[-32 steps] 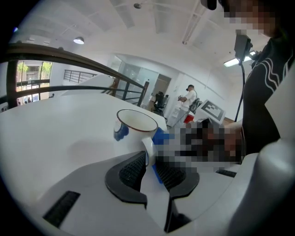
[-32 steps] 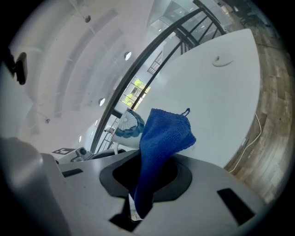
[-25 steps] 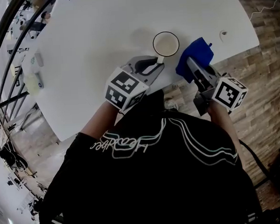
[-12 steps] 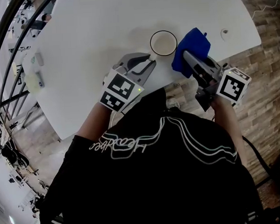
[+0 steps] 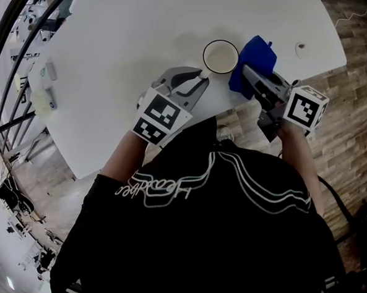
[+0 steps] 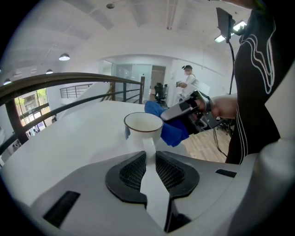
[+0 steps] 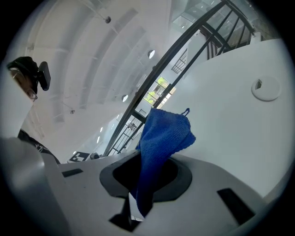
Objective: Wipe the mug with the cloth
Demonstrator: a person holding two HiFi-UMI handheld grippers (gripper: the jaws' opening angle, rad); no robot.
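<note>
A white mug [image 5: 220,57] with a dark rim stands on the white table [image 5: 121,41]. My left gripper [image 5: 198,81] is shut on its handle. In the left gripper view the mug [image 6: 143,126] stands just past the jaws, and the handle [image 6: 149,146] is pinched between them. My right gripper [image 5: 249,75] is shut on a blue cloth [image 5: 253,59]. The cloth hangs bunched just right of the mug, touching or almost touching its side. In the right gripper view the cloth [image 7: 160,140] rises out of the jaws. The left gripper view shows the cloth [image 6: 169,132] beside the mug.
A round grommet [image 5: 300,45] sits in the table right of the cloth, also visible as a disc [image 7: 265,88]. Small pale objects [image 5: 43,103] lie at the table's left edge beside a dark railing [image 5: 3,42]. Wooden floor [image 5: 355,114] lies past the table's near right edge.
My right gripper has carried the cloth up and in against the mug's right side. The left gripper has stayed on the handle, and the mug has shifted only slightly.
</note>
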